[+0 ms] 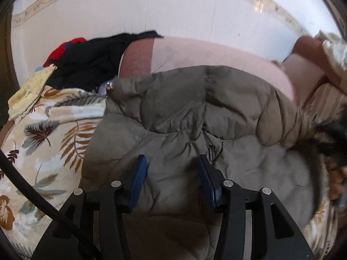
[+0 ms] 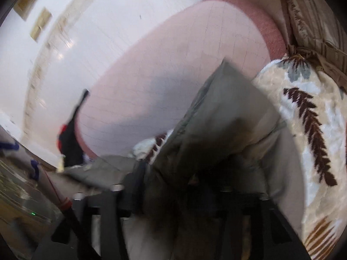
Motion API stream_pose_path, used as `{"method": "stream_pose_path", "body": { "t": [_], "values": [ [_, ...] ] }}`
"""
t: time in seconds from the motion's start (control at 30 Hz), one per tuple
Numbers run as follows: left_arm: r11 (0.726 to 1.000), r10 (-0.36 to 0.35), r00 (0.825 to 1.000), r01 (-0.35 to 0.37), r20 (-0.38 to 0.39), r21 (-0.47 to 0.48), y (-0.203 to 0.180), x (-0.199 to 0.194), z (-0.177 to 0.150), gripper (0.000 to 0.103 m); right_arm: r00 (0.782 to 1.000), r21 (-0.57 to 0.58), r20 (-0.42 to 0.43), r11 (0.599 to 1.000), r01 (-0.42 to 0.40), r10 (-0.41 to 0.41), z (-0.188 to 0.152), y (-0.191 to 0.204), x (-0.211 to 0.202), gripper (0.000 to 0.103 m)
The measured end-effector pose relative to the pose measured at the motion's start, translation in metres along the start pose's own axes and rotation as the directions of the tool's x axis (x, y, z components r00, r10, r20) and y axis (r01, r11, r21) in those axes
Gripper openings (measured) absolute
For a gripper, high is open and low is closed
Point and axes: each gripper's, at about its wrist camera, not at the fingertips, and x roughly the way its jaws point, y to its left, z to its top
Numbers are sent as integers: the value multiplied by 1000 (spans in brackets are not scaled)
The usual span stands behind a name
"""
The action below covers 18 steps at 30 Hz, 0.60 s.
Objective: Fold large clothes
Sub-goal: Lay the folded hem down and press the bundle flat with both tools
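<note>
An olive-grey puffer jacket [image 1: 195, 108] lies crumpled on a floral blanket [image 1: 54, 130] on a bed. Dark fur trim [image 1: 331, 134] shows at the jacket's right end. My left gripper [image 1: 173, 169] hovers just over the jacket's near part, its blue pads [image 1: 141, 173] apart and pressing on nothing. In the blurred right wrist view, a fold of the jacket [image 2: 227, 119] rises in front of the camera and drapes between the fingers of my right gripper [image 2: 177, 179]. The left finger [image 2: 138, 173] shows, standing clear of the cloth. The other finger is hidden behind dark fabric.
A pink sheet [image 1: 206, 52] covers the bed beyond the jacket. A pile of black and red clothes [image 1: 91, 65] sits at the far left, next to a yellow cloth [image 1: 32, 88]. White tiled floor [image 1: 151, 6] lies past the bed. A blurred brownish shape with pale cloth [image 1: 310, 49] is at the upper right.
</note>
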Motion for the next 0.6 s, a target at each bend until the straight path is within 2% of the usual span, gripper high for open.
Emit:
{"method": "stream_pose_path", "body": {
  "t": [0.03, 0.13, 0.23, 0.3, 0.37, 0.5, 0.6],
  "values": [
    [1000, 11, 1000, -11, -12, -6, 2, 8, -2, 47, 1000, -1, 20, 1000, -17, 17, 1, -1, -12, 72],
    [999, 18, 999, -19, -41, -27, 9, 25, -7, 48, 997, -46, 70, 998, -32, 35, 2, -3, -46, 74],
    [999, 27, 999, -29, -45, -36, 13, 34, -12, 50, 999, -207, 40, 978, 23, -16, -15, 14, -50, 74],
    [998, 43, 998, -44, -48, -34, 13, 41, -13, 52, 998, -328, 5, 942, 65, -67, -37, 28, -37, 74],
    [998, 58, 997, -59, -56, -24, 12, 46, -15, 54, 991, -389, -20, 914, 115, -133, -53, 31, -19, 74],
    [997, 77, 995, -79, -65, -20, 15, 58, -18, 58, 973, -435, -49, 881, 183, -226, -72, 20, 20, 74],
    [993, 114, 990, -116, -84, -20, 15, 69, -17, 62, 970, -404, -69, 895, 187, -233, -68, 12, 37, 76]
  ]
}}
